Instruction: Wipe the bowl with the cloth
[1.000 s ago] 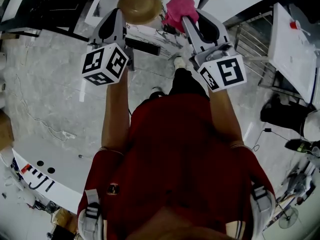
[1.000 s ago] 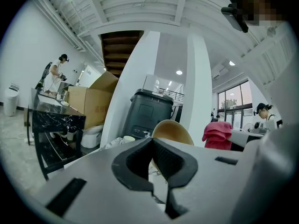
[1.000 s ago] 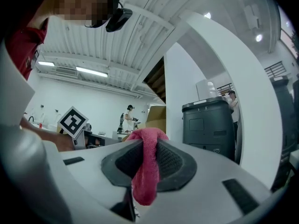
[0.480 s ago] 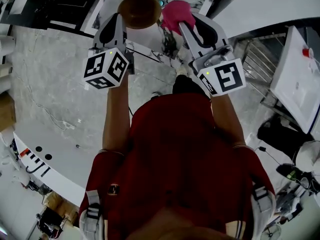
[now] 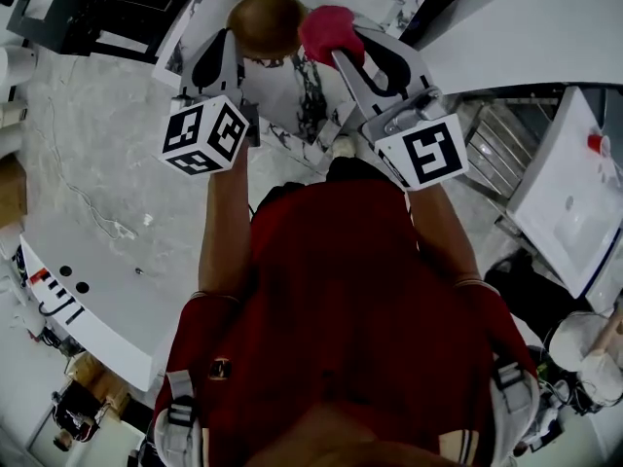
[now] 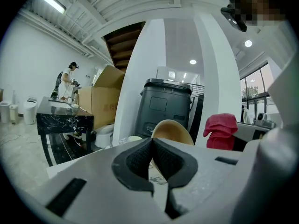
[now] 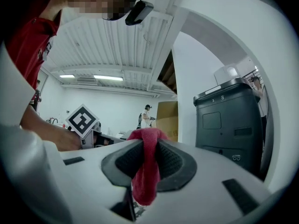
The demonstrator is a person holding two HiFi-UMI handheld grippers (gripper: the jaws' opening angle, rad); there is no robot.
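- Forearms (image 5: 226,222) of yours reach forward, each ending in a gripper with a marker cube.
- Your left gripper (image 6: 152,148) is clamped on the rim of the wooden bowl (image 6: 174,130), holding it on edge in the air.
- Your right gripper (image 7: 145,148) pinches the red cloth (image 7: 145,176), which bunches above the pads and hangs below them.
- Bowl and cloth sit just beside each other above the marble table (image 5: 282,95).
- Farther off, a dark bin (image 6: 163,101) stands by a white column.

left tongs (image 6: 152,143) clamped, right tongs (image 7: 148,148) clamped, held side by side
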